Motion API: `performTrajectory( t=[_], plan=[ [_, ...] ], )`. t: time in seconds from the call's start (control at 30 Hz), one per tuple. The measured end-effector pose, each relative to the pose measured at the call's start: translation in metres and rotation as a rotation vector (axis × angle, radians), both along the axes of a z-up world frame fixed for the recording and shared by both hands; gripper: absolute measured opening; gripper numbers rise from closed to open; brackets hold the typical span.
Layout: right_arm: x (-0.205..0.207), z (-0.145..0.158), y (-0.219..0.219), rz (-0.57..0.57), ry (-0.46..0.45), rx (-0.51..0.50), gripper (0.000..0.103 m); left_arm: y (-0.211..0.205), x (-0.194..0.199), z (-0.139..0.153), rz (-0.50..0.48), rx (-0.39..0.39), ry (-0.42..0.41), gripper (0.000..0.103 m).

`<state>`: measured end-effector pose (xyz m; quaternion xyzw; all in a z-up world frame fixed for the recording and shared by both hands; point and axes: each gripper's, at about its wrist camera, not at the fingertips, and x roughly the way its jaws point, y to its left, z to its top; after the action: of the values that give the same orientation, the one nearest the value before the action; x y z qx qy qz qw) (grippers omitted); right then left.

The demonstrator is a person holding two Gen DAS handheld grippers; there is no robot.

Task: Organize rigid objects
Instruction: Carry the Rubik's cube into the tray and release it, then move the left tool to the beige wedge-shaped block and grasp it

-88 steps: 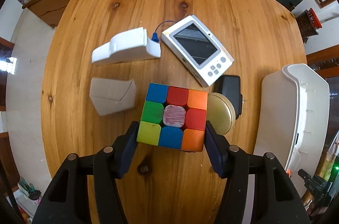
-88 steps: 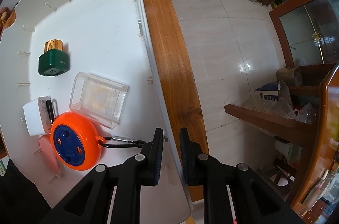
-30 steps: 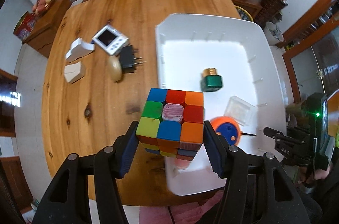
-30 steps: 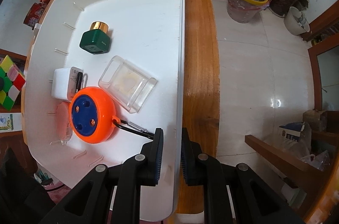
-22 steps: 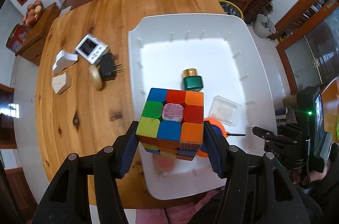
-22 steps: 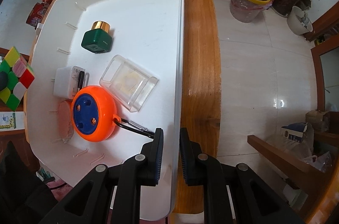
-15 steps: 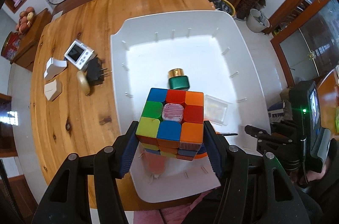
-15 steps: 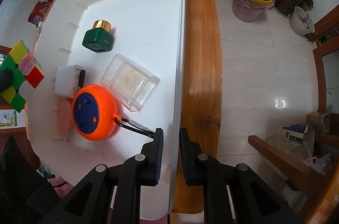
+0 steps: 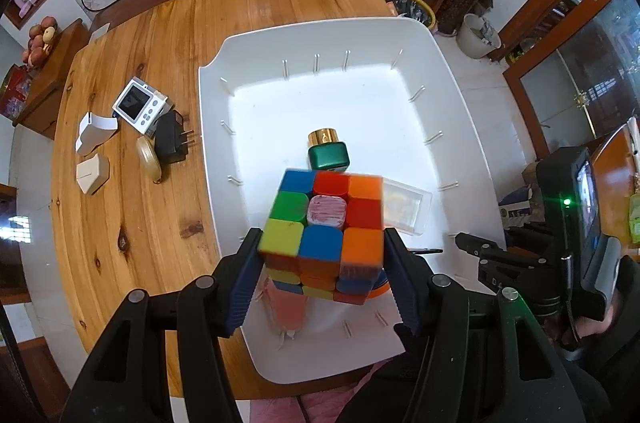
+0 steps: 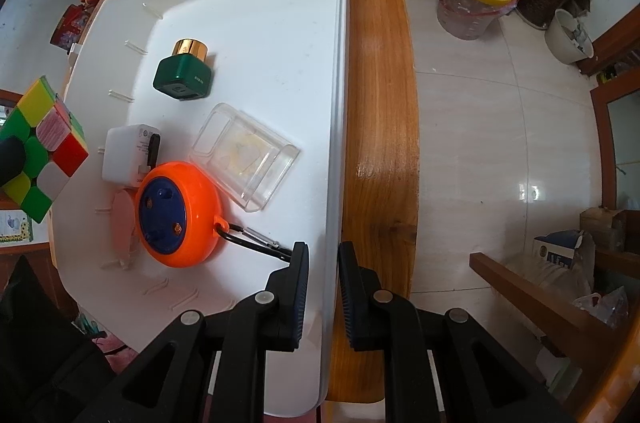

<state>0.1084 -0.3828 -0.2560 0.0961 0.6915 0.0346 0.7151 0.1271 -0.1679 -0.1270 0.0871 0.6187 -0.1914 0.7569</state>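
A scrambled puzzle cube [image 9: 324,223], its glossy plastic tiles blue, red, orange, green and yellow around a scuffed pinkish centre, sat clamped between the ribbed blue pads of the left gripper [image 9: 322,259], held above the white plastic bin [image 9: 256,47]. The right gripper [image 10: 323,287] pinched the bin's thin wall [image 10: 334,183] in narrow jaws. Inside lay a round orange reel [image 10: 178,215], a clear box [image 10: 246,155], a green gold-capped bottle [image 10: 184,71] and a white adapter [image 10: 124,155]. The bin stood on a knotty, varnished wooden table [image 9: 132,215] above a pale tiled floor [image 10: 500,151].
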Motion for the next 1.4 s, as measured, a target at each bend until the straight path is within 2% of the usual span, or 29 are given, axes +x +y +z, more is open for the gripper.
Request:
performTrajectory(
  t=[0.07,0.1,0.13,0.4,0.8,1.07,1.4],
  plan=[
    [0.000,0.000,0.001,-0.002,0.002,-0.004,0.016,0.002,0.000,0.005,0.001,-0.023,-0.022,0.068],
    [0.000,0.000,0.001,-0.002,0.003,-0.006,0.016,0.004,0.000,0.008,0.004,-0.027,-0.037,0.076],
    [0.000,0.000,0.001,-0.004,0.005,-0.008,0.016,0.005,0.000,0.011,0.007,-0.029,-0.051,0.079],
    [0.001,0.001,0.003,-0.019,0.014,-0.020,0.016,0.027,0.006,0.016,0.052,-0.051,-0.084,0.079],
    [0.001,0.001,0.001,-0.070,0.023,-0.018,0.015,0.092,0.026,0.014,0.225,-0.078,-0.092,0.079],
    [0.002,0.000,-0.010,-0.127,0.051,-0.020,0.012,0.140,0.039,0.009,0.338,-0.081,-0.083,0.079],
    [0.006,-0.001,-0.005,-0.157,0.087,-0.057,0.011,0.192,0.064,-0.007,0.428,-0.056,-0.051,0.079]
  ],
)
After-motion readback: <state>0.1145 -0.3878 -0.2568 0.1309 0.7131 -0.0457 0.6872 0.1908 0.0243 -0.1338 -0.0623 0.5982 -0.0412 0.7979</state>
